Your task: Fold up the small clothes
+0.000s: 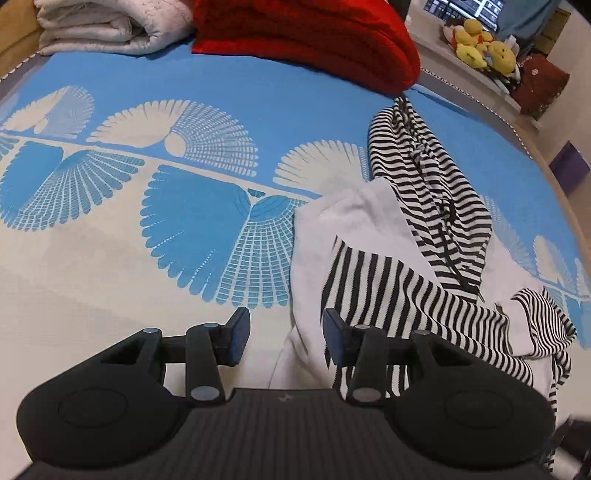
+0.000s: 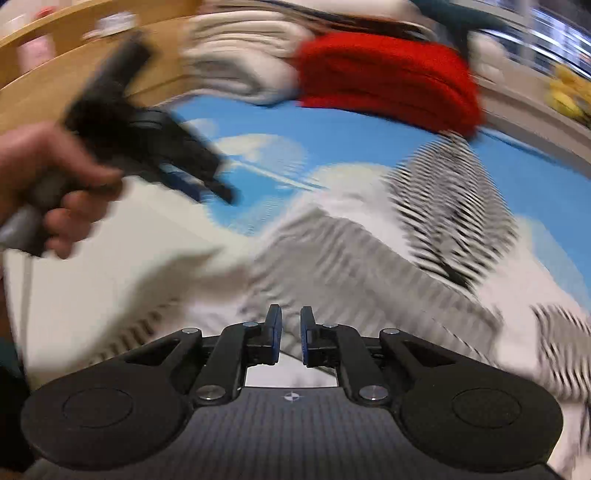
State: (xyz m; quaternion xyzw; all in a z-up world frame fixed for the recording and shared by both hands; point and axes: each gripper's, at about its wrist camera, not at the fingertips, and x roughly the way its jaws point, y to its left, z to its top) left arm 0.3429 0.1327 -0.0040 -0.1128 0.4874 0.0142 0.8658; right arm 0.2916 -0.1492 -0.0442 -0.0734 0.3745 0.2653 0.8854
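Blue-and-cream bedspread point(image 1: 155, 110) carries everything, and the clothes lie toward its right edge. My left gripper point(image 1: 286, 334) hangs over the near part of the bed with its jaws standing apart and nothing between them; its right pad is over the edge of the white garment point(image 1: 332, 229). That white piece lies flat, and a striped top point(image 1: 391, 291) is draped across it, near the front. A second striped piece point(image 1: 424, 177) runs in a crumpled band from there toward the far right corner. At the far edge sit a red blanket point(image 1: 306, 37) and, left of it, a folded white quilt point(image 1: 107, 26).

My right gripper point(image 2: 291, 334) is above the same pile, the view badly smeared. Its pads are nearly together with a narrow gap between them, and I see no cloth caught there. My left hand point(image 2: 48, 184) shows at the left of that view, clutching its gripper's handle.
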